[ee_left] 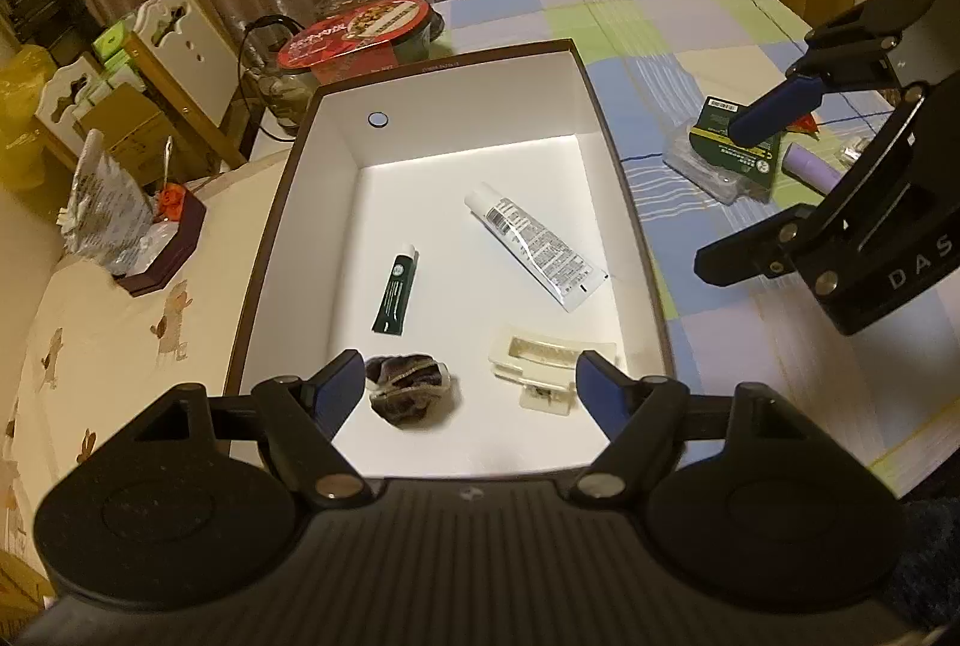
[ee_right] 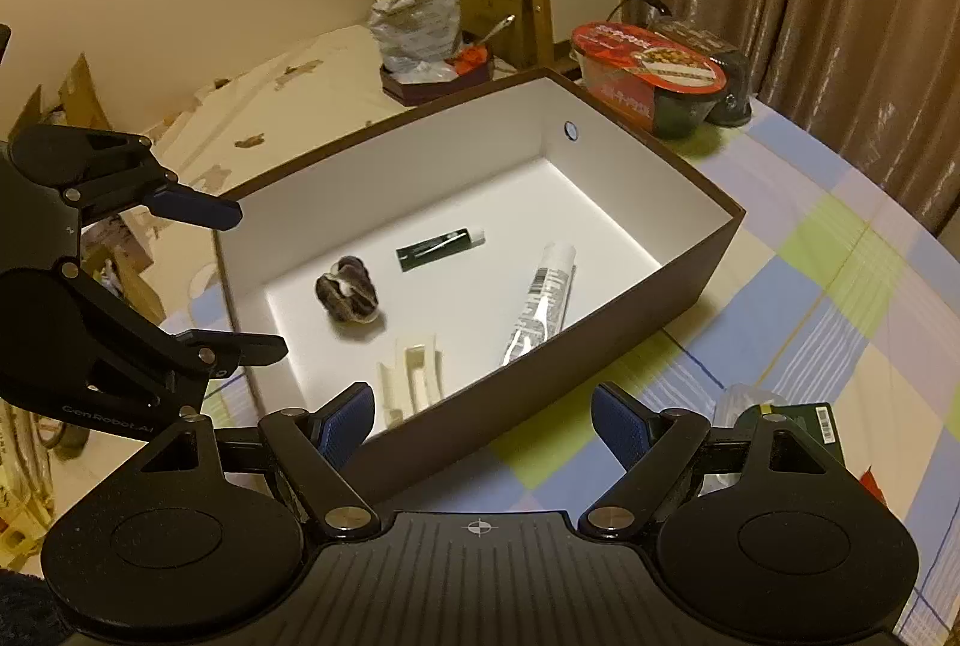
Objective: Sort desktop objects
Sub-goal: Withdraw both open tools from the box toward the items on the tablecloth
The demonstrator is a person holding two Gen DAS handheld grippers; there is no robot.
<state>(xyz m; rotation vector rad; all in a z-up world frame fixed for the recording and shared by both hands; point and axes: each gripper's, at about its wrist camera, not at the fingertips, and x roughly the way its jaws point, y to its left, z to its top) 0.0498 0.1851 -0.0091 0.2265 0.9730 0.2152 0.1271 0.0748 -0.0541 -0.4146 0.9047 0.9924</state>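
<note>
A brown box with white inside walls (ee_left: 468,106) stands on the checked tablecloth (ee_left: 690,28). Inside lie a white tube (ee_left: 534,245), a small dark green tube (ee_left: 396,293), a dark scrunchie (ee_left: 408,388) and a cream hair clip (ee_left: 549,364). My left gripper (ee_left: 471,388) hangs open over the box's near end, holding nothing. My right gripper (ee_left: 720,196) is open beside the box's right wall, above a green carton (ee_left: 738,154). In the right wrist view the right gripper (ee_right: 480,406) is empty over the box's brown wall (ee_right: 600,346), with the left gripper (ee_right: 255,280) at the left.
A clear plastic packet (ee_left: 702,172) and a purple tube (ee_left: 810,166) lie by the green carton. An instant noodle bowl (ee_left: 360,31) stands behind the box. A dark red box (ee_left: 162,250) with a foil bag sits on the cream surface to the left, near white chairs (ee_left: 180,40).
</note>
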